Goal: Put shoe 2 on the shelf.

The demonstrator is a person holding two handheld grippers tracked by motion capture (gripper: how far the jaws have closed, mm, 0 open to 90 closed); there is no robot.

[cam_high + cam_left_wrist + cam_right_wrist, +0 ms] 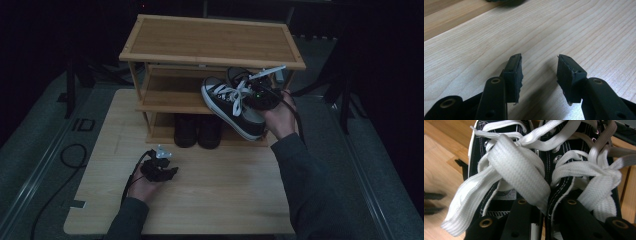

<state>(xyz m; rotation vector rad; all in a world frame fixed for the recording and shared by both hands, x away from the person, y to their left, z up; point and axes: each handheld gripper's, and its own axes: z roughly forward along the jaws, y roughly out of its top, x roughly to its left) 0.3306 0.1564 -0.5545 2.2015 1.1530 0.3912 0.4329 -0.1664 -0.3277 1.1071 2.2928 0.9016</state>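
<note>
**Pair of sneakers held at the middle shelf**

The pair of black sneakers (233,102) with white soles and white laces (520,173) hangs in the air at the right front of the wooden shoe rack (210,40), level with its middle shelf (167,100), toes pointing left and tilted down. The right gripper (262,95) grasps both shoes together: in the right gripper view its jaws reach down into the two openings and pinch the adjoining inner walls between them, the laces draped loosely over the jaws. The person's right hand (280,117) supports the gripper from the right side of the rack.

On the bottom shelf, just below and left of the held pair, stand two dark shoes (197,131) side by side.

The left gripper (159,169) rests low over the pale wooden worktop (225,195), well apart from the rack's front, its jaws parted with bare wood between them.
</note>
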